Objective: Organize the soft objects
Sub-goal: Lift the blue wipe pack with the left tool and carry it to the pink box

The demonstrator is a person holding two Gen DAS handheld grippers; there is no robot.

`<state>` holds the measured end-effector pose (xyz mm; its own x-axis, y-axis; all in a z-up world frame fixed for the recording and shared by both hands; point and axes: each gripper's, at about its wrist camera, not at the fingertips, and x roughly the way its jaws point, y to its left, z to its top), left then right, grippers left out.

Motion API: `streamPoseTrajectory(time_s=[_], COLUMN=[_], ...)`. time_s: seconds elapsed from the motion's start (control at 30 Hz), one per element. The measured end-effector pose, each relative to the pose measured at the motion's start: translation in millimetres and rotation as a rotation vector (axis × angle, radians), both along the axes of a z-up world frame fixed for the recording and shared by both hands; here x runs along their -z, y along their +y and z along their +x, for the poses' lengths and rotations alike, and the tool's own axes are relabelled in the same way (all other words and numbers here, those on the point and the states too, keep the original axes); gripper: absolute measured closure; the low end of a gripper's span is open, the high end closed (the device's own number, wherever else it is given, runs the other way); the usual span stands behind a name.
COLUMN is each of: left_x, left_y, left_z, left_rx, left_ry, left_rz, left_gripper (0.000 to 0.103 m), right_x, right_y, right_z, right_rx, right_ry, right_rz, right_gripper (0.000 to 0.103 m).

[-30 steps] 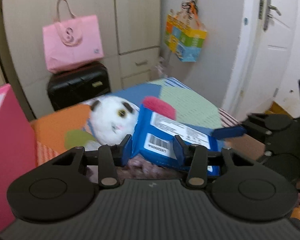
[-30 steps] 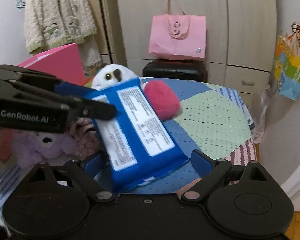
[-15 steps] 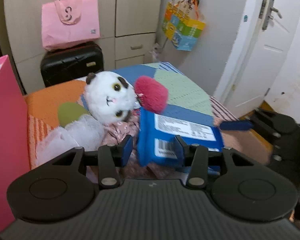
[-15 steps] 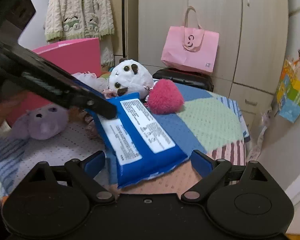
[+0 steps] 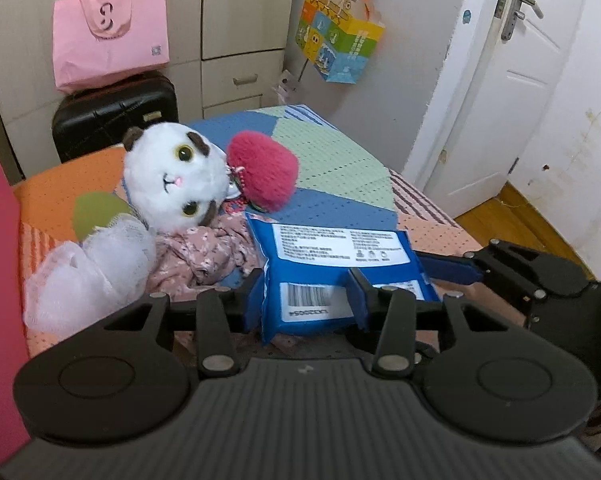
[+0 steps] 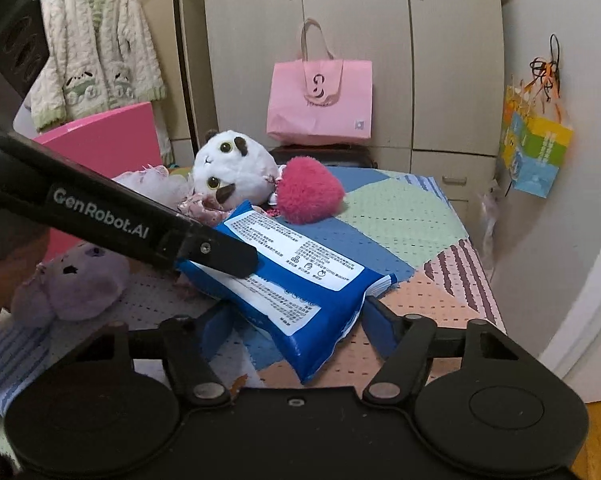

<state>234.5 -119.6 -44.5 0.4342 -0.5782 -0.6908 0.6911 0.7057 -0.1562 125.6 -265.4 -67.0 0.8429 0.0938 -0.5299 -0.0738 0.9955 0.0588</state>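
A blue wipes pack hangs just above the patchwork bed cover. My left gripper is shut on its barcode end, and its jaws are closing a little tighter. In the right wrist view my right gripper straddles the pack's other end. Its jaws are closing, and the pads stand close beside the pack without visibly pressing on it. One left finger lies across the pack's top. A white plush cat and a red fluffy heart lie behind the pack.
A purple plush, a lilac tulle piece and floral cloth lie on the bed's left side. A pink box stands behind them. A pink bag sits on a black suitcase by the wardrobe. A white door stands at the right.
The right gripper's jaws have narrowed around the pack's end and moved in closer. The left gripper has kept its grip and tipped, so the pack lies flatter and lower over the bed.
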Motion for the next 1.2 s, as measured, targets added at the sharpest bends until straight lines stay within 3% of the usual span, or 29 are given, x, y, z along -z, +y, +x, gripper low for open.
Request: streamPoseTrajectory(time_s=[0.27, 0.67, 1.03, 1.2], left_x=[-3.5, -25.3, -48.6, -57.2], left_y=[-13.9, -8.5, 18.2, 38.0], left_z=[-23.0, -54.1, -98.0, -110.7], left_rx=[0.002, 0.034, 0.032, 0.013], left_ry=[-0.088, -0.102, -0.116, -0.084], left_rz=[0.036, -0.006, -0.045, -0.072], left_gripper=[0.06, 0.057, 0.057, 0.057], right_x=[3.7, -13.3, -44.3, -59.7], right_y=[-3.5, -11.3, 19.5, 31.6], right_z=[-7.8, -29.7, -71.8, -84.3], right_rx=[0.026, 0.037, -0.007, -0.054], right_ry=[-0.062, -0.056, -0.078, -0.055], right_rz=[0.037, 0.104, -0.013, -0.029], right_gripper=[0.034, 0.037, 0.037, 0.037])
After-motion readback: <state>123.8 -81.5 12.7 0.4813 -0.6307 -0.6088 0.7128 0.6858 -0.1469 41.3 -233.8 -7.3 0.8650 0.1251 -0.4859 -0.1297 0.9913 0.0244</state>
